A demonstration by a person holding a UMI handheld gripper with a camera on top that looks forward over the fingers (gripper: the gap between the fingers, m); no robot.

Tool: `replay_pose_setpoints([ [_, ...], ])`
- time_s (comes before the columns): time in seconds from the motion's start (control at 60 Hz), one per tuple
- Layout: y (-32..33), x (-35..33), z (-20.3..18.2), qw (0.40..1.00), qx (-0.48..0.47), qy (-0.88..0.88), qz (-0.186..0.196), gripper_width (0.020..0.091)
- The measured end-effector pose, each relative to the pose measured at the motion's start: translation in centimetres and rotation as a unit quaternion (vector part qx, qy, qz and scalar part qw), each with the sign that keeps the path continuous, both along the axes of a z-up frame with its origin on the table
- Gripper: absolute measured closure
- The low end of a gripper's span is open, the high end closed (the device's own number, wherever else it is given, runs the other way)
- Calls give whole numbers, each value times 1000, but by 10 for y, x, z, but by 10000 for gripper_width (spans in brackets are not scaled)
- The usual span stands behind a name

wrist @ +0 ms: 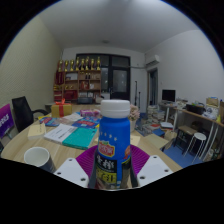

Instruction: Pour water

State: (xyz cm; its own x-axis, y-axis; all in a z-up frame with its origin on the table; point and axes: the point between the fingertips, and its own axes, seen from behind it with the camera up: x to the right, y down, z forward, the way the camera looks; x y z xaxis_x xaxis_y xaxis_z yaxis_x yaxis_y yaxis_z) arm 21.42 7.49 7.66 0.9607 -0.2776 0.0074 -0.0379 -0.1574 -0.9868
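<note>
A blue plastic bottle [114,140] with a white cap and a yellow-and-red label stands upright between my fingers, filling the middle of the gripper view. My gripper [113,170] is shut on the bottle, both purple pads [87,160] pressing its lower sides. The bottle seems lifted a little above the wooden table [30,135]. A white paper cup [38,157] stands on the table to the left of the bottle, close by, its mouth open upward.
Books and a teal folder [80,136] lie on the table beyond the cup. Several chairs, desks with monitors [168,96] and a shelf with bottles [80,66] stand farther back in the room.
</note>
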Motion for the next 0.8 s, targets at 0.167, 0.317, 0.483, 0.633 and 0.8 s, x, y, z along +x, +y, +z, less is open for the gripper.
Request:
replay_pose_setpoints([
  [0.167,-4,0,1,1000,4,22,9,614],
  [0.317,-9,-9,-16,997,-60,44,27,366],
  [0.483,-65,-19,-18,990,-108,94,12,267],
  [0.633,-143,-52,20,990,-119,82,1,268],
  [0.8,-234,-95,72,990,-128,58,-23,267],
])
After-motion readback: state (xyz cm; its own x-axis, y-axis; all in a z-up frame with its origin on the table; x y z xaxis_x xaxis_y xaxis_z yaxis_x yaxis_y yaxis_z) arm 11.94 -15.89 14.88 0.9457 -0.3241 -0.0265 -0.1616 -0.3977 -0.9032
